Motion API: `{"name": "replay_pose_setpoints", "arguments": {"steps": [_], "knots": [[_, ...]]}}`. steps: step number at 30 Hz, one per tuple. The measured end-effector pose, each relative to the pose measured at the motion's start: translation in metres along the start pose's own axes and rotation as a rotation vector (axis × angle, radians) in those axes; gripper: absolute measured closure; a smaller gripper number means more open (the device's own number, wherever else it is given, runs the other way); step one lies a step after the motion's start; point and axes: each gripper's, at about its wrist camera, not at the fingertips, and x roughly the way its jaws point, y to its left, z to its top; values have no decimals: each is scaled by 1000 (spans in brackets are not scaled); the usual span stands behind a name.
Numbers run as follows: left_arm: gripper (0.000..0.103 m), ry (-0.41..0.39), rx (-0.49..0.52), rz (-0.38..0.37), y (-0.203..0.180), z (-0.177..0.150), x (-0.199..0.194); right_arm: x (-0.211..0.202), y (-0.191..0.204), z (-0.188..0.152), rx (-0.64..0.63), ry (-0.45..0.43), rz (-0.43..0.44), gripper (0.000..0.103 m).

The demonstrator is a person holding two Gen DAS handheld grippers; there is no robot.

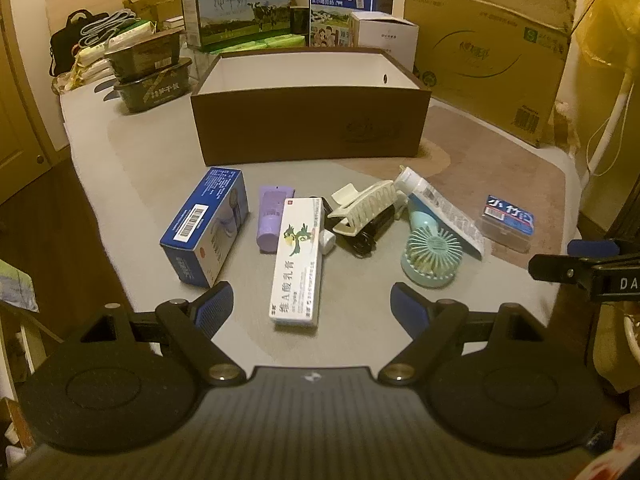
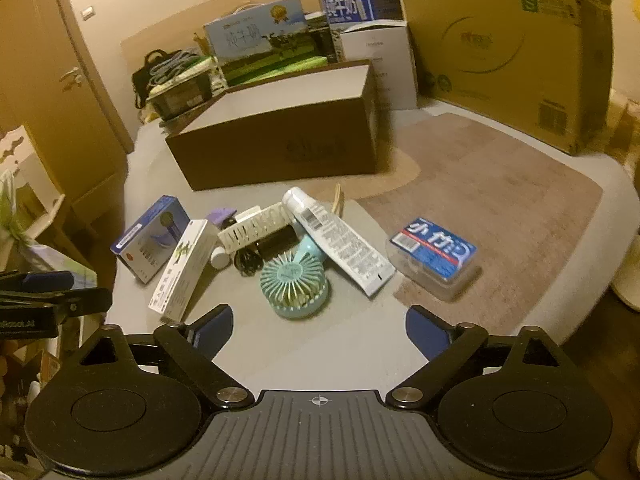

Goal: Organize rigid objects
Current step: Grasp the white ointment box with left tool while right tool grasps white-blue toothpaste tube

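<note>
Dim, warm yellowish indoor light, soft shadows beyond the fingers, slight motion blur, strong fisheye bending toward dark corners.

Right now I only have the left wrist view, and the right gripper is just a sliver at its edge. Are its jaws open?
Observer: Yes, the right gripper has its jaws wide open, with nothing between them.
Operator: What lies straight ahead of it?
Observer: The mint fan, lying flat, is the nearest thing.
Operator: Anything hidden behind the tube?
Observer: What look like thin wooden sticks poke up beside the white tube.
</note>
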Motion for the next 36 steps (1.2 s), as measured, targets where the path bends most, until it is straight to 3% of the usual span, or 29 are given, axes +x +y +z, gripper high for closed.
{"name": "replay_pose_setpoints", "arguments": {"steps": [9, 19, 26, 31, 36], "knots": [[24, 27, 26, 19, 5, 11, 46, 42, -15, 9, -74, 7, 20, 26], [38, 69, 20, 31, 10, 12, 88, 94, -29, 20, -137, 25, -7, 40], [48, 84, 17, 36, 11, 10, 103, 119, -28, 24, -242, 3, -3, 46], [53, 86, 22, 33, 10, 7, 108, 137, -24, 23, -326, 34, -15, 47], [63, 89, 18, 24, 10, 6, 112, 137, -26, 23, -290, 46, 0, 56]]}}
